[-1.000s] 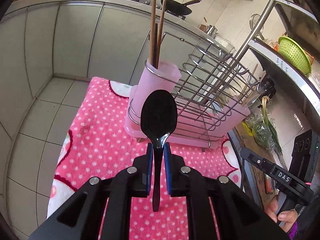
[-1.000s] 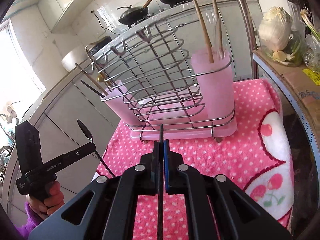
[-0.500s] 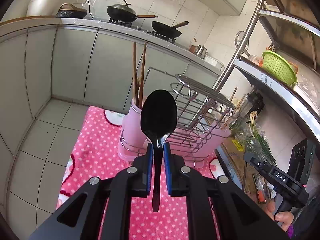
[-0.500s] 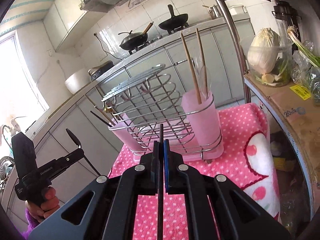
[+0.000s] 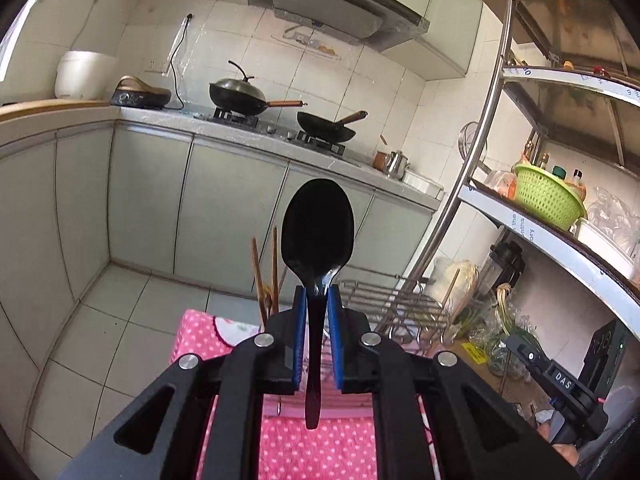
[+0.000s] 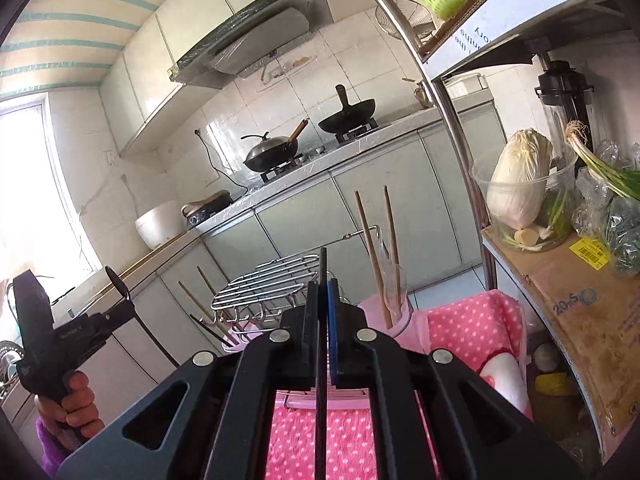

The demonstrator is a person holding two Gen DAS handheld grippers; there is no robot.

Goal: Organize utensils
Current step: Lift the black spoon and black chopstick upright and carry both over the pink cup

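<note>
My left gripper [image 5: 317, 296] is shut on a black spoon [image 5: 317, 232], bowl up, held high above the wire utensil rack [image 5: 396, 296]. My right gripper [image 6: 322, 288] is shut on a thin black chopstick [image 6: 321, 360], upright between the pads, above and in front of the rack [image 6: 264, 280]. A pink cup [image 6: 394, 320] at the rack's right end holds two wooden chopsticks [image 6: 374, 248]. The left gripper with the spoon also shows at the left of the right wrist view [image 6: 116, 304]. The rack stands on a pink dotted cloth [image 6: 472, 328].
Grey cabinets and a counter with two woks [image 5: 240, 96] run behind. A metal shelf post [image 6: 452, 128] rises at the right, with a green basket [image 5: 548, 196] on the shelf. A cabbage [image 6: 520, 176] sits on a cardboard box [image 6: 580, 292].
Both grippers have risen and tilted upward with their utensils. The rack and pink cloth have dropped low in both views; the wall and hood now fill the upper part.
</note>
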